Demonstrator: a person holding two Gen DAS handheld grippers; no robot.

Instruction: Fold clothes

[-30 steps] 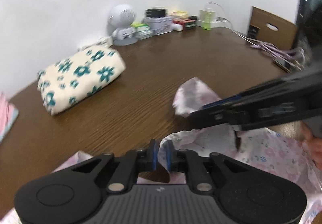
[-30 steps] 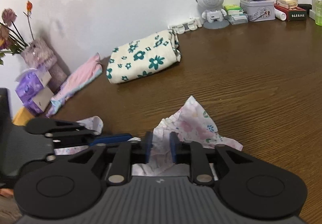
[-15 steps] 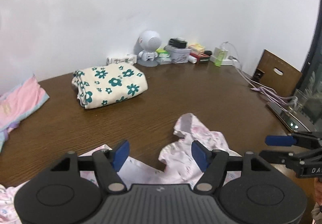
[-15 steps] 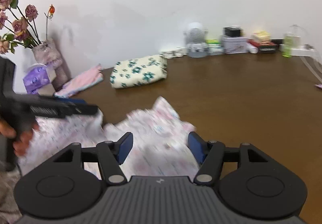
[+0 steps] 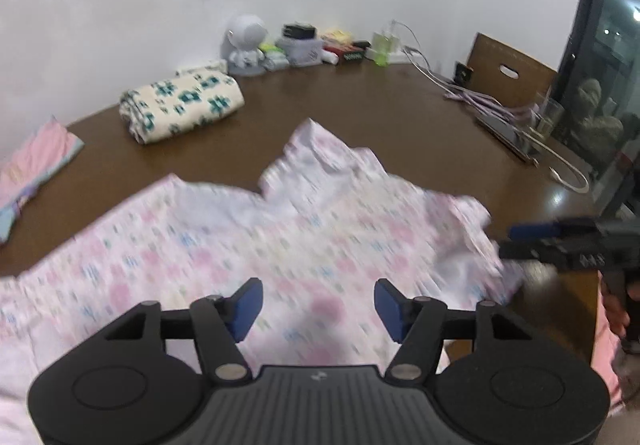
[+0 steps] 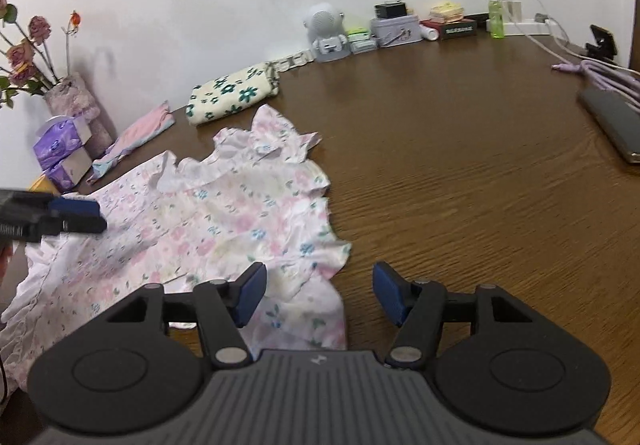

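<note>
Garment: the pink floral garment (image 6: 224, 221) lies spread on the wooden table (image 6: 460, 173), near the front edge, ruffled collar end toward the wall. It is laid flat and largely unfolded, which I judge to be the starting layout for a fold.
Garment edge: its right-hand hem lies bunched just ahead of the right gripper (image 6: 319, 295); that corner looks the likely next pick point.
Right gripper: jaws stand apart with nothing pressed between them. They have just been opening, then eased in slightly; cloth lies under the gap, not clamped.
Left gripper: left gripper (image 5: 318, 305) hangs above the middle of the cloth, jaws apart and empty. They too have just been opening and then narrowed a little; the garment below them is blurred in this view.
Spacing: the two grippers sit at opposite sides of the garment, which suits taking two corners at once.
Finished items: a cream folded cloth with teal flowers (image 6: 234, 93) and a folded pink cloth (image 6: 138, 135) lie toward the wall, well apart from the work area, probably kept clear so they are not disturbed.
Clutter: small boxes, a white robot figure (image 6: 326, 33) and cables (image 6: 600, 69) line the far and right edges.
</note>
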